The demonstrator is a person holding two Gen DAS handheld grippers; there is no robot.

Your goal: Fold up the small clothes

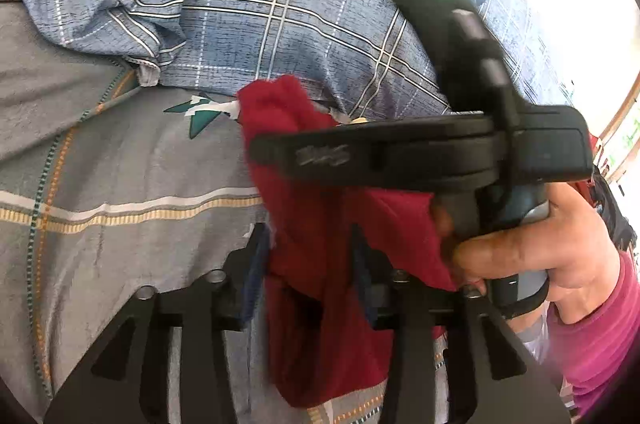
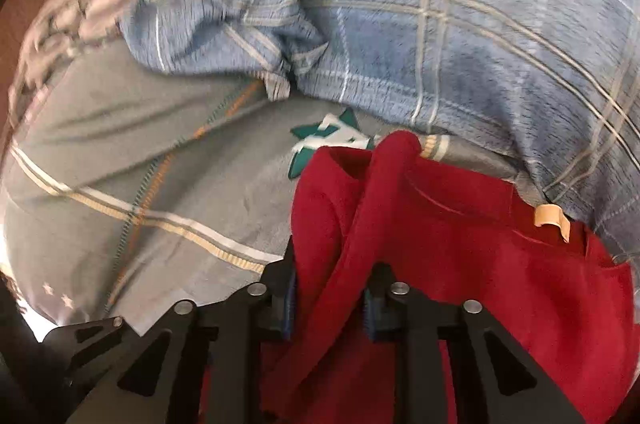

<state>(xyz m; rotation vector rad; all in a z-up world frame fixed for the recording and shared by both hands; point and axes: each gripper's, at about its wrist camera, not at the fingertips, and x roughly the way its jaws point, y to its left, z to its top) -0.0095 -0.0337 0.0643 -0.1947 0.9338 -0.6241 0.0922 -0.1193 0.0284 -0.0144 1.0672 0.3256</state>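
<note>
Pinching red garment (image 2: 460, 244) with both: left gripper (image 1: 310, 264) and right gripper (image 2: 330, 288) clamped on cloth; bulk trailing toward 3 o'clock.

Grey bedsheet (image 1: 120, 164) with white-and-tan stripes lies under and left of the fingers in both views. A teal-and-white star print (image 2: 324, 140) sits on it just ahead of the fingers. Blue plaid pillow (image 1: 280, 4) lies beyond the fingers, upper centre to right. Crumpled blue plaid cloth (image 2: 224, 20) lies ahead and left.
</note>
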